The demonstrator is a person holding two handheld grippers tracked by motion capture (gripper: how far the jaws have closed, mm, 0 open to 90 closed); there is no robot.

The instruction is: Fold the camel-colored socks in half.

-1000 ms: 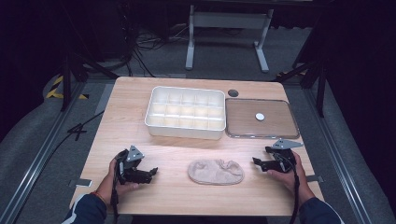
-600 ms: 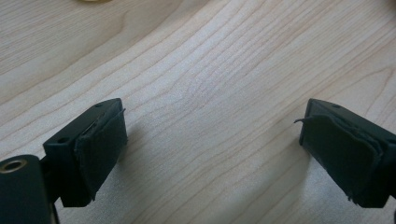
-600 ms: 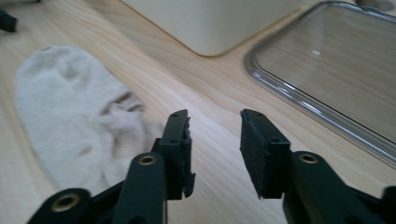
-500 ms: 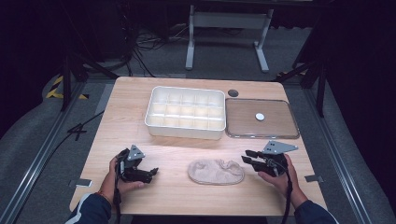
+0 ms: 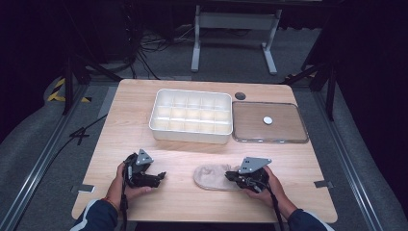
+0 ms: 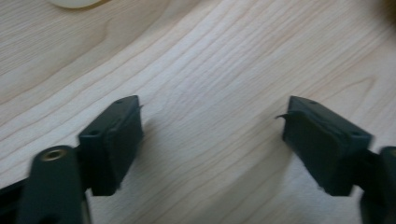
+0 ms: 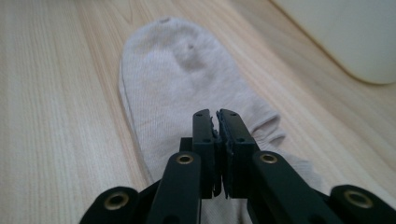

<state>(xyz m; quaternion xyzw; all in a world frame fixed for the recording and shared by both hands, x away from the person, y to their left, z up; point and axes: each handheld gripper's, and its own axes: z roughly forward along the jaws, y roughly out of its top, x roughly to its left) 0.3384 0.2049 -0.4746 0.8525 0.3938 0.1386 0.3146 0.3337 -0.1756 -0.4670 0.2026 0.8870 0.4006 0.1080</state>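
The sock lies flat on the wooden table, near the front edge, between the two hands. It is pale beige, thin and knitted. I think it is very light and floppy, so it will bend and hang down when it is lifted. It will not break and it should not slip much. A good place to take it is an edge, like the open end near the right gripper, where a small fold can be pinched.

The right gripper sits over that end of the sock. Its jaws have just been closing and now stand together. In the right gripper view they meet right above the cloth, but I cannot tell if any cloth is caught between them.

The left gripper rests on bare wood, apart from the sock. Its jaws stand apart with nothing between them, though they have just closed a little.

Further back is a white tray with many small boxes inside. Just beside it lies a clear lid with a white dot. The room around is dark, with cables on the grey floor
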